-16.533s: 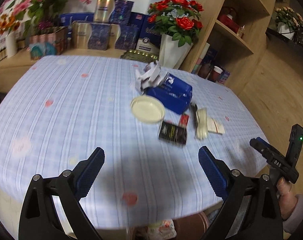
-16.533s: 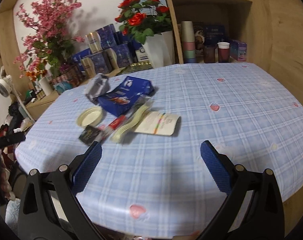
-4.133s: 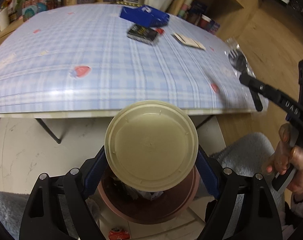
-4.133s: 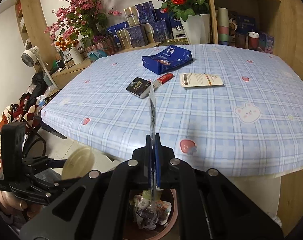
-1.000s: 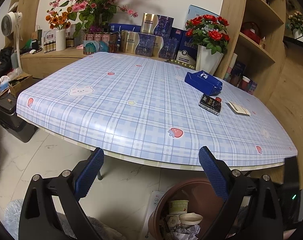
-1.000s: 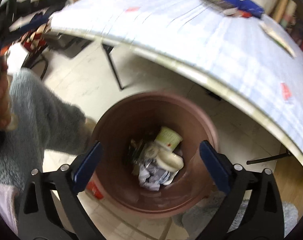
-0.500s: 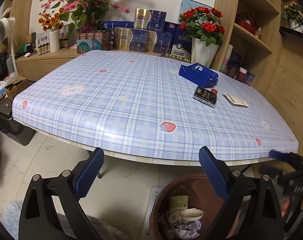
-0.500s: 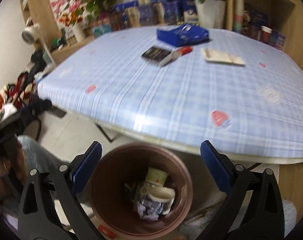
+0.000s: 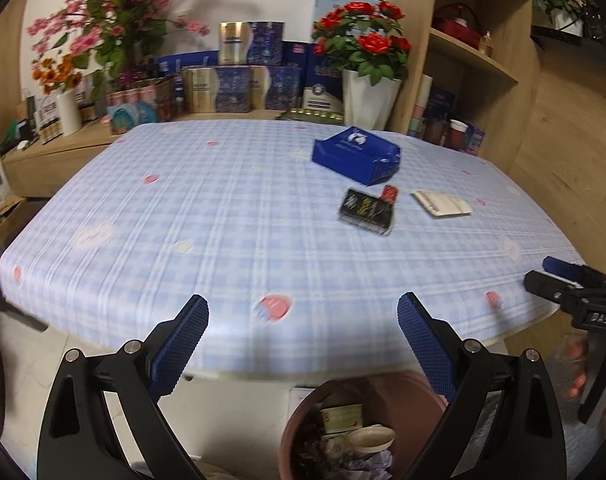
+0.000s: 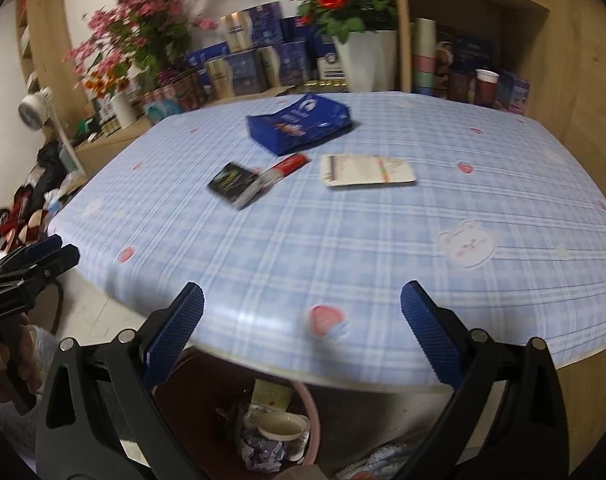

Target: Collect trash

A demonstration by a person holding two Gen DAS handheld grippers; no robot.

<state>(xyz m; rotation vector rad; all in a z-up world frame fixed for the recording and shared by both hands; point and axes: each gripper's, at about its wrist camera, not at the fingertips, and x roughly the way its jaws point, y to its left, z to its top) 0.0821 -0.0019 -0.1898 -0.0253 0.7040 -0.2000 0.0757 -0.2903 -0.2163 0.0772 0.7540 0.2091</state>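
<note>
While level above bin point(image 9: 367, 420), left gripper point(image 9: 303, 320) and right gripper point(image 10: 301, 312) — jaws apart, empty.

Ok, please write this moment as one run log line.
left claw: open, empty | right claw: open, empty | on table: blue bag, black packet, white pouch | bin: holds trash
</note>
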